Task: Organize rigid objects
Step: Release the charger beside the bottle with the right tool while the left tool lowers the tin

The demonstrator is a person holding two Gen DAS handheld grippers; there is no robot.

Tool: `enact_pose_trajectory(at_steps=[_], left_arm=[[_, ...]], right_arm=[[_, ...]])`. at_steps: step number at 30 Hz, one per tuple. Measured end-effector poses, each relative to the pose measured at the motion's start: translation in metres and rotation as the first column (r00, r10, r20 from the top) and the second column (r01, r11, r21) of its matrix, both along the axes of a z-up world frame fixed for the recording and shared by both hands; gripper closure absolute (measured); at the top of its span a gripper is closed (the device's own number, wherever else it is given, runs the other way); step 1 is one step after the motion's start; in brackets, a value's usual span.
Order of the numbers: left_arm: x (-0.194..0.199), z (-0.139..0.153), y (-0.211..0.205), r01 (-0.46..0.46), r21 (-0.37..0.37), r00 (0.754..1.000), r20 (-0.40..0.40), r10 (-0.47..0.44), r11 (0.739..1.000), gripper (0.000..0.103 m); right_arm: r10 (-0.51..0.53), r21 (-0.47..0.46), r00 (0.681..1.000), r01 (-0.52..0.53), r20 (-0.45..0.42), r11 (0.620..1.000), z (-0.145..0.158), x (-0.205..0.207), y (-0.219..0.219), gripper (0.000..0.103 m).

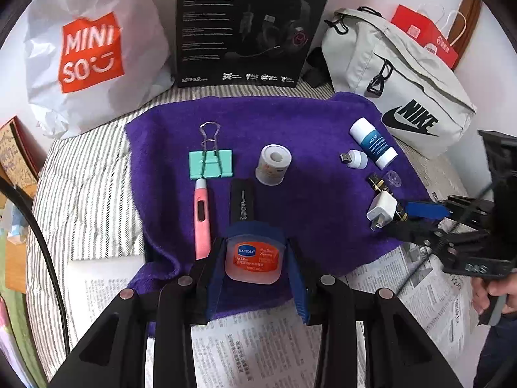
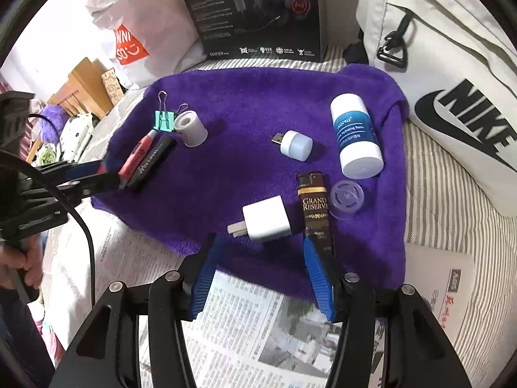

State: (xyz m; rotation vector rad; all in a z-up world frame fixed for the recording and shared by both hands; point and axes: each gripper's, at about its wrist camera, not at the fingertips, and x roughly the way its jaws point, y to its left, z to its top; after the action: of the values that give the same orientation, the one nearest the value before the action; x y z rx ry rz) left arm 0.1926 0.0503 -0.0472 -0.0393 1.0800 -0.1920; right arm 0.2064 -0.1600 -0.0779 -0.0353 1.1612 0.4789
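Purple terry towel (image 1: 290, 129) on bed carries rigid bits. My left gripper (image 1: 253, 258) pinches squat lip-balm jar (image 1: 252, 258) over towel's near edge; smooth plastic could slip. Right gripper (image 2: 261, 252) spread, empty; could nudge boxy white charger (image 2: 266, 218) beside lighter (image 2: 316, 213).

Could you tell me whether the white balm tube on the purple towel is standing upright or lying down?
Lying down. The balm tube rests on its side on the towel, label facing up and one round end toward the camera.
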Motion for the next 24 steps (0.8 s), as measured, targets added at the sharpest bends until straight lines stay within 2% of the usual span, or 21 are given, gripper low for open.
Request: enact_pose_trajectory(at_steps=[7,16,24], left_arm=[[0.016,-0.009,-0.018,0.029,0.015,1.0,-0.01,-0.029,0.999,0.068],[0.036,-0.016,-0.033,0.058,0.023,0.998,-0.019,-0.057,0.998,0.068],[0.048,-0.025,-0.047,0.076,0.051,0.996,-0.04,-0.074,0.996,0.068]], right_arm=[[-0.009,-0.017,0.999,0.009,0.042,1.0,0.007,-0.017,-0.01,0.047],[-0.021,0.03,0.998,0.019,0.066,0.999,0.006,-0.021,-0.017,0.047],[-0.017,0.035,0.997,0.014,0.07,0.999,0.007,-0.022,-0.017,0.047]])
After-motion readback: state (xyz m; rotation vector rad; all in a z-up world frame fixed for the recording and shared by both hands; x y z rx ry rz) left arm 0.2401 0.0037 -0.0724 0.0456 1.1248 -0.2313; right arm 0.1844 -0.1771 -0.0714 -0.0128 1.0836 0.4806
